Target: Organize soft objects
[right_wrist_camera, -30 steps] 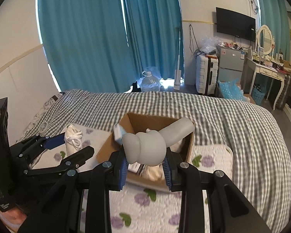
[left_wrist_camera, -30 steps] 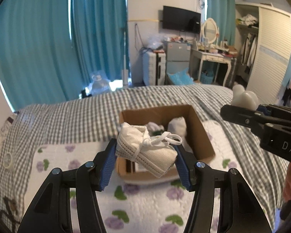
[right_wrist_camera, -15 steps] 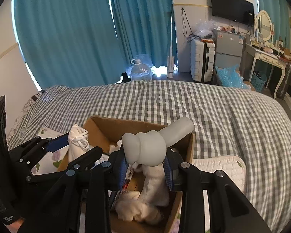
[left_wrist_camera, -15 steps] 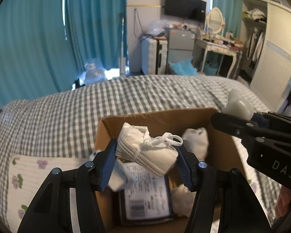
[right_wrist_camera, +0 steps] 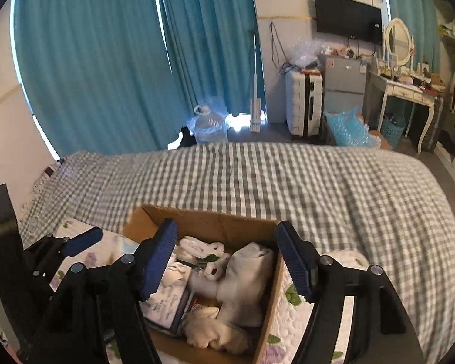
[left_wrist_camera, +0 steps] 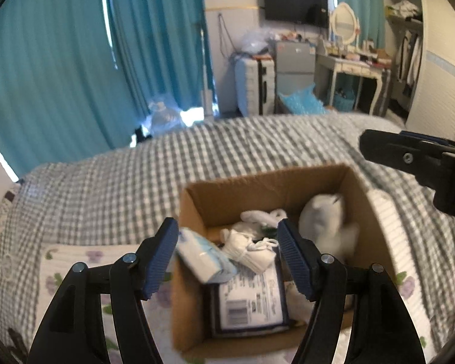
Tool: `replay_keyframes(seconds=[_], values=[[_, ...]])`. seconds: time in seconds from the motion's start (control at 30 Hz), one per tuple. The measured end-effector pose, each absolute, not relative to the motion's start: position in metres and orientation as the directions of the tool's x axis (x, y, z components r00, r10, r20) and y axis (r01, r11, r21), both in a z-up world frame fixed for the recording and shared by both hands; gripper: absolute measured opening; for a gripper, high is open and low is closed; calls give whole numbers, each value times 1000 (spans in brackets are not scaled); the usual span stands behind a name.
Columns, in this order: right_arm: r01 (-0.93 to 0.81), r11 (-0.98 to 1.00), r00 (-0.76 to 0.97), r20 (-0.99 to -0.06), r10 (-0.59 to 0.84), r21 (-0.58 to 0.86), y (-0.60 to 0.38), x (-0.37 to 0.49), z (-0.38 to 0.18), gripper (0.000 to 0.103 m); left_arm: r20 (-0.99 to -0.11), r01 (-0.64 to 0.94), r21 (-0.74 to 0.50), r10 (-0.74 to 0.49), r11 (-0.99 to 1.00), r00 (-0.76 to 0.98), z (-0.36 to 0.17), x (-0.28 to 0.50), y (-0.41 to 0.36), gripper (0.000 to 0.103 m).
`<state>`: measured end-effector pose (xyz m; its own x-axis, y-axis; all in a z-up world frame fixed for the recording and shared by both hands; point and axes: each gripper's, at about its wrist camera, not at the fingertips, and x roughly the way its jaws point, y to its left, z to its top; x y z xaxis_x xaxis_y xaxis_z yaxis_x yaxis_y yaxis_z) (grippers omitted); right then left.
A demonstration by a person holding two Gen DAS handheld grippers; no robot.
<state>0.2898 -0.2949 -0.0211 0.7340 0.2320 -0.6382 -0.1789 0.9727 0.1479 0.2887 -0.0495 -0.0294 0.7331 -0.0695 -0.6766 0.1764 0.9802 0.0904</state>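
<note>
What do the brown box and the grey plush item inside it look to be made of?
The brown open-topped box looks like matte corrugated cardboard: raw tan walls, thin folded edges. The grey plush item seems to be soft fabric, probably stuffed: it slumps with rounded folds, though motion blur hides its texture.

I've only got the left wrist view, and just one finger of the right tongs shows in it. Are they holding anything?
Observer: No. The right tongs are open with nothing between them, above the cardboard box.
Operator: What's the pale blur on the box's right side?
Observer: A grey plush toy, lying inside the box against its right wall.
</note>
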Motion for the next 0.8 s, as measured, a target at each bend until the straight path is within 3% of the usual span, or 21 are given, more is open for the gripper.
replay_keyframes(seconds=[0.3, 0.43, 0.5, 0.73, 0.8], values=[[-183, 979, 832, -516, 206, 95, -306, 188, 92, 69, -500, 127, 102, -60, 987, 864, 91, 192, -32, 70], [-183, 981, 886, -421, 195, 68, -311, 127, 138, 76, -361, 87, 84, -51, 993, 931, 137, 134, -22, 89], [-175, 984, 906, -385, 176, 38, -311, 102, 151, 80, -295, 71, 96, -39, 993, 955, 153, 105, -20, 90], [-163, 986, 948, -280, 148, -28, -309, 26, 160, 100, -152, 8, 103, 8, 995, 988, 157, 46, -4, 91], [-152, 988, 955, -261, 142, -20, -311, 13, 152, 103, -133, -7, 119, 23, 993, 991, 147, 37, -7, 103]])
